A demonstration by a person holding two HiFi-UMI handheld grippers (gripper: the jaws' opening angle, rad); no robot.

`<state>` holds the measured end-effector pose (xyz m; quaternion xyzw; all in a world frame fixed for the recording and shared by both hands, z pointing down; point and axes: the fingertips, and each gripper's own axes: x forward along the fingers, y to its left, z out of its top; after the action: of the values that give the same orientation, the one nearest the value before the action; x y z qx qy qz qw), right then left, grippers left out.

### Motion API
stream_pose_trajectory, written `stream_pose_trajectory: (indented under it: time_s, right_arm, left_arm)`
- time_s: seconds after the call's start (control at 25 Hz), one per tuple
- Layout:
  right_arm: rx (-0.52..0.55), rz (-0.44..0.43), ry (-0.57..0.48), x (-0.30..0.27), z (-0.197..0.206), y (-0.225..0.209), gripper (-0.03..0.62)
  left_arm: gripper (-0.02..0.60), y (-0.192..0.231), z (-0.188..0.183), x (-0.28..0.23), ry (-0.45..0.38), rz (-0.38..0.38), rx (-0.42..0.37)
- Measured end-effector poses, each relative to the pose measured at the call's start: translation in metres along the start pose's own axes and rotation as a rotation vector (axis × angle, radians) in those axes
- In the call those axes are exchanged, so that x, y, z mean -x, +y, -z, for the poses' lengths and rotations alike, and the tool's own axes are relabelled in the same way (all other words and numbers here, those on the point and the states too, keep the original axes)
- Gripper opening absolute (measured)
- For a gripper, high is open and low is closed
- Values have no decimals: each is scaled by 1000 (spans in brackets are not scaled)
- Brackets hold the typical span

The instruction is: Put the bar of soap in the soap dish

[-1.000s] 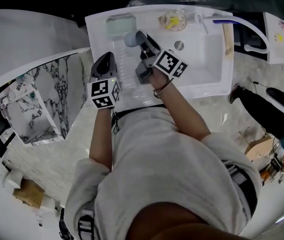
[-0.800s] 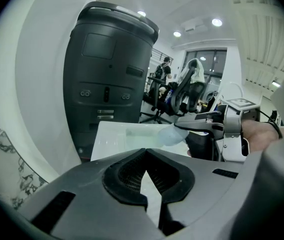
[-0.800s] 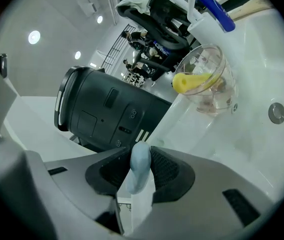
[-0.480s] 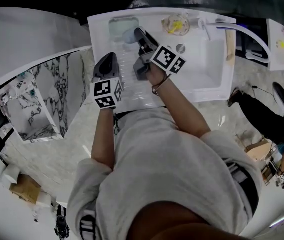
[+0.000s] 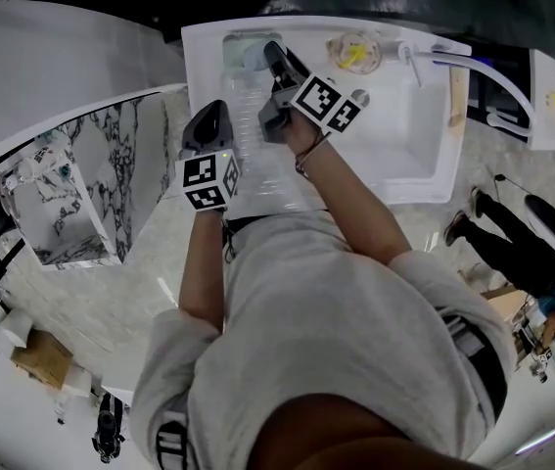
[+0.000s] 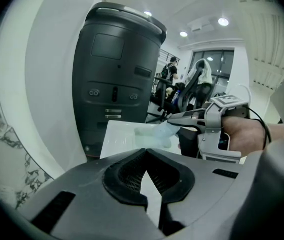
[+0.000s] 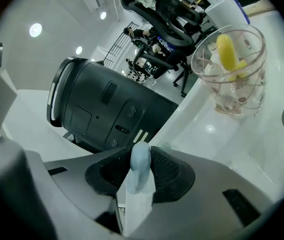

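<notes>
We see a smooth, matt, pale blue bar of soap [image 7: 140, 168], a glossy white sink [image 5: 409, 135], a clear glossy tumbler [image 7: 230, 76], and a matt dark plastic machine [image 7: 101, 109].

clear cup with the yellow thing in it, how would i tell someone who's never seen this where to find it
Start at the white sink in the upper part of the head view and look along its far rim. To the right of the pale green soap dish stands the clear cup. It is the only see-through thing on that rim, round, with something yellow inside.
</notes>
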<state>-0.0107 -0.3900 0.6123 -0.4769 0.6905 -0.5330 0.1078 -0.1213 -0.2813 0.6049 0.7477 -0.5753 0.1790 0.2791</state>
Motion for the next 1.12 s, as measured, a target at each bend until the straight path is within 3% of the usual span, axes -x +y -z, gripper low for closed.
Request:
stream_pose_trajectory:
  time_s: [0.52,0.88,1.12]
  right_arm:
    - [119,48,0,-18,2,0,123]
    - [286,111,16,-25,10,-1,123]
    - [328,142,22,-28,11,-6,123]
  left_arm:
    - [17,15,-4,6,-9,-32,5]
    - [17,18,-4,7,-5,-34,6]
    - [17,22,-3,7,-3,-36,12]
